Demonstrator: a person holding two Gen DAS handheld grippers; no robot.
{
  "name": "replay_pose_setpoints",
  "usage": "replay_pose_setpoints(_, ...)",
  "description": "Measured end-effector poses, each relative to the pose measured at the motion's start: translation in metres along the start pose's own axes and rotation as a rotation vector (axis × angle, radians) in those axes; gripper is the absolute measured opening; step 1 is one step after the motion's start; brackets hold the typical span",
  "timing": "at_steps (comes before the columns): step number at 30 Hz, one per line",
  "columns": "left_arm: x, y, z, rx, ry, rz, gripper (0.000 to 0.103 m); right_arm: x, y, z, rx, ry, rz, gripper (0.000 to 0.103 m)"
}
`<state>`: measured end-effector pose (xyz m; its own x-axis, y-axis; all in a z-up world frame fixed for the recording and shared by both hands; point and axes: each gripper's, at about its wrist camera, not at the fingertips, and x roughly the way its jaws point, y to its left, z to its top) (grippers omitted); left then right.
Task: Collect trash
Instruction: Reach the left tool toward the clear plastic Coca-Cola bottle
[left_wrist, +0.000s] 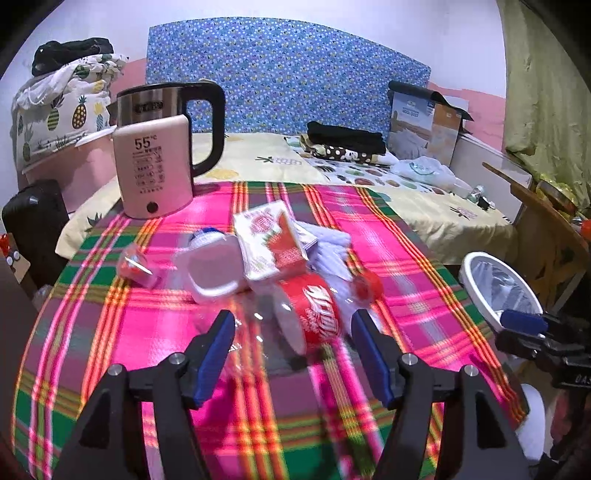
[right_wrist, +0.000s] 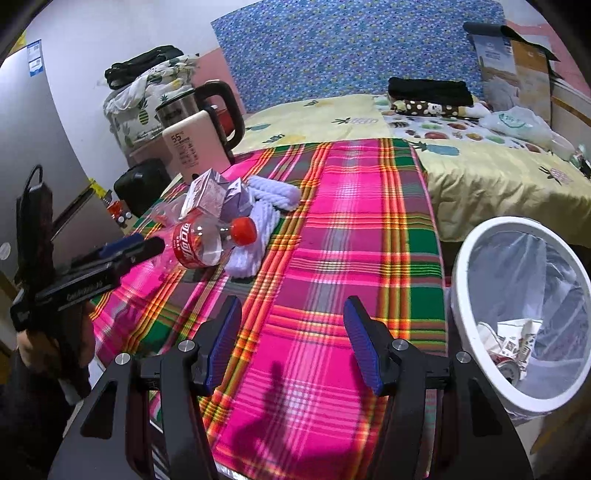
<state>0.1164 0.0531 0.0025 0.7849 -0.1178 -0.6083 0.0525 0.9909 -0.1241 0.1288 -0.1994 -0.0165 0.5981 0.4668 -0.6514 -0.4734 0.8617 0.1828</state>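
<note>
The worktop (right_wrist: 332, 229) carries a pink, green and orange plaid cloth. Behind it stands a bed (left_wrist: 424, 210) with a pale yellow pineapple-print cover and a blue floral headboard (left_wrist: 280, 74). The wall (left_wrist: 258, 11) is white above, pink below.

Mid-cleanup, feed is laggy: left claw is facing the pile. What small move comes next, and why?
Probably ease the left claw forward and close on the cola bottle. Its jaws stand open with nothing gripped, and the bottle lies on its side just ahead between them, nearest of the pile. The right claw is open and empty, and the bin already holds some trash.
</note>
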Motion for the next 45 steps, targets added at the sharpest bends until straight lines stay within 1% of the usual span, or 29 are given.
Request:
replay_pose_setpoints(5, 0.017, 0.019, 0.009, 0.004, 0.016, -0.029, 0.07, 0.01, 0.007, 0.003, -0.012, 0.019, 0.011, 0.059)
replay_pose_setpoints(8, 0.028, 0.023, 0.01, 0.033, 0.034, -0.058, 0.074, 0.015, 0.009, 0.004, -0.017, 0.028, 0.012, 0.059)
replay_pose_setpoints(12, 0.034, 0.025, 0.01, 0.08, 0.066, -0.121, 0.079, 0.02, 0.009, 0.005, -0.016, 0.042, 0.01, 0.059)
replay_pose_setpoints(16, 0.03, 0.017, 0.004, 0.151, 0.086, -0.144, 0.079, 0.022, 0.007, 0.005, -0.012, 0.055, 0.011, 0.059)
replay_pose_setpoints(21, 0.022, 0.005, -0.007, 0.209, 0.129, -0.209, 0.079, 0.021, 0.008, 0.004, -0.011, 0.059, 0.015, 0.059)
replay_pose_setpoints(25, 0.014, -0.008, -0.013, 0.261, 0.137, -0.239, 0.079, 0.017, 0.007, 0.004, -0.005, 0.055, 0.013, 0.059)
replay_pose_setpoints(27, 0.013, -0.012, -0.012, 0.27, 0.134, -0.247, 0.079, 0.016, 0.006, 0.004, -0.003, 0.051, 0.013, 0.059)
replay_pose_setpoints(33, 0.032, -0.017, -0.009, 0.237, 0.152, -0.204, 0.079, 0.012, 0.005, 0.004, 0.004, 0.041, 0.01, 0.059)
replay_pose_setpoints(34, 0.033, -0.018, -0.011, 0.232, 0.149, -0.199, 0.073, 0.011, 0.005, 0.004, 0.004, 0.039, 0.009, 0.059)
replay_pose_setpoints(35, 0.033, -0.019, -0.012, 0.226, 0.146, -0.2, 0.072, 0.011, 0.005, 0.004, 0.004, 0.038, 0.008, 0.059)
replay_pose_setpoints(40, 0.025, -0.019, -0.022, 0.17, 0.115, -0.18, 0.07, 0.011, 0.002, 0.005, 0.015, 0.034, 0.003, 0.059)
replay_pose_setpoints(45, 0.006, -0.012, -0.027, 0.088, 0.067, -0.165, 0.068, 0.014, 0.001, 0.005, 0.015, 0.042, 0.009, 0.059)
